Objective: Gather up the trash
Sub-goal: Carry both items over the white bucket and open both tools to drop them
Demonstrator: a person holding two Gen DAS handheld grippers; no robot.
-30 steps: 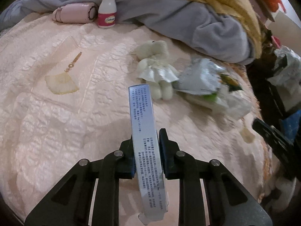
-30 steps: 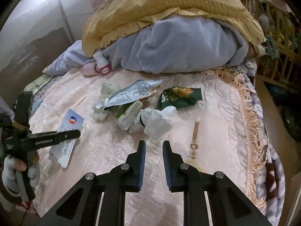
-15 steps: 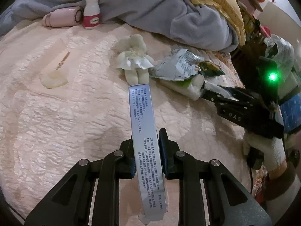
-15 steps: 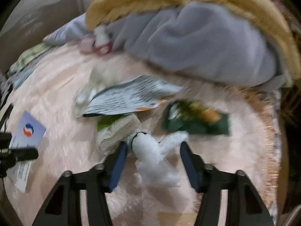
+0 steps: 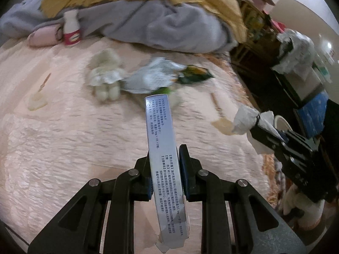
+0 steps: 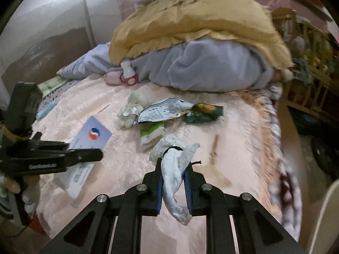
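Observation:
My left gripper [image 5: 164,158] is shut on a flat white-and-blue medicine box [image 5: 163,148], held edge-up above the pink bedspread; the box also shows in the right wrist view [image 6: 89,139]. My right gripper [image 6: 173,169] is shut on a crumpled white tissue wad [image 6: 173,160], lifted off the bed; it also shows in the left wrist view [image 5: 245,118]. On the bed lie a silver snack wrapper [image 6: 163,110], a dark green snack bag [image 6: 203,112] and a green-white packet [image 6: 151,134].
A small cream plush toy [image 6: 131,110], a white pill bottle with a red label [image 6: 129,75], a pink roll [image 6: 112,78] and two fan-shaped bookmarks [image 5: 37,100] lie on the bedspread [image 5: 63,137]. Grey and yellow blankets [image 6: 201,48] are piled at the back. The bed's fringed edge [image 6: 273,148] is right.
My right gripper has shut on the tissue wad and lifted it back from the trash pile. My left gripper still holds the box and has turned a little to the right.

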